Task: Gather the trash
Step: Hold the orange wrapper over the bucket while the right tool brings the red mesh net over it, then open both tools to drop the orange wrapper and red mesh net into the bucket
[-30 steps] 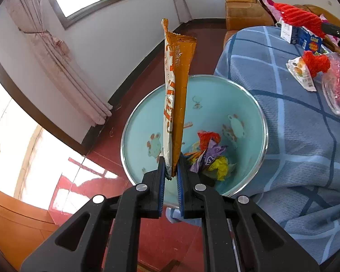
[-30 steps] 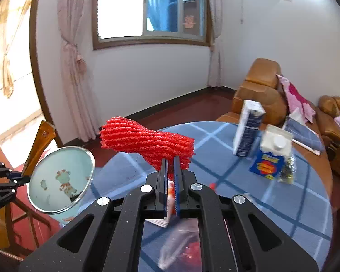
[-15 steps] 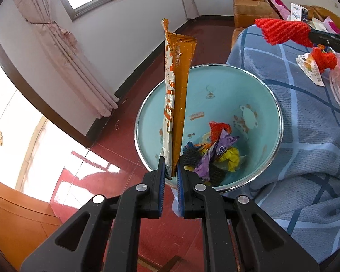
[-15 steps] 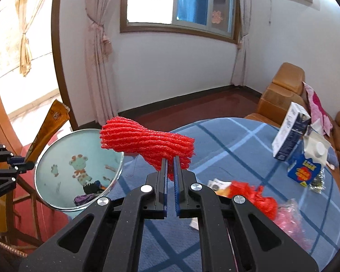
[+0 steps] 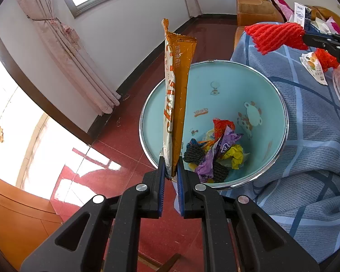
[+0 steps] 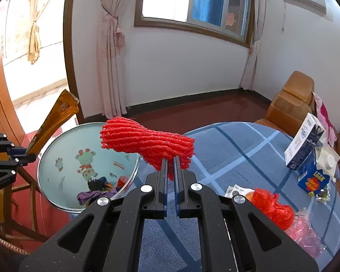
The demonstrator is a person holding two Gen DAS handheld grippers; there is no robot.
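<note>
My left gripper [image 5: 170, 164] is shut on a long orange snack wrapper [image 5: 178, 95], held upright over the near rim of a light blue trash bin [image 5: 269, 90] with several crumpled wrappers inside. My right gripper [image 6: 170, 161] is shut on a red foam fruit net [image 6: 147, 141], held in the air above the table edge next to the bin [image 6: 56, 176]. The net [image 5: 275, 36] also shows in the left wrist view, above the bin's far right rim. The left gripper and wrapper [image 6: 54, 117] show at the left of the right wrist view.
A round table with a blue checked cloth [image 6: 238, 154] carries another red foam net [image 6: 272, 206], a pink plastic bag [image 6: 306, 233], a small paper wrapper [image 6: 235, 190] and cartons [image 6: 306, 145]. Brown sofas [image 6: 290, 104], curtains and a red floor [image 5: 115, 149] surround it.
My right gripper has carried the red net left, from over the table toward the bin. My left gripper has held the wrapper and moved closer over the bin.
</note>
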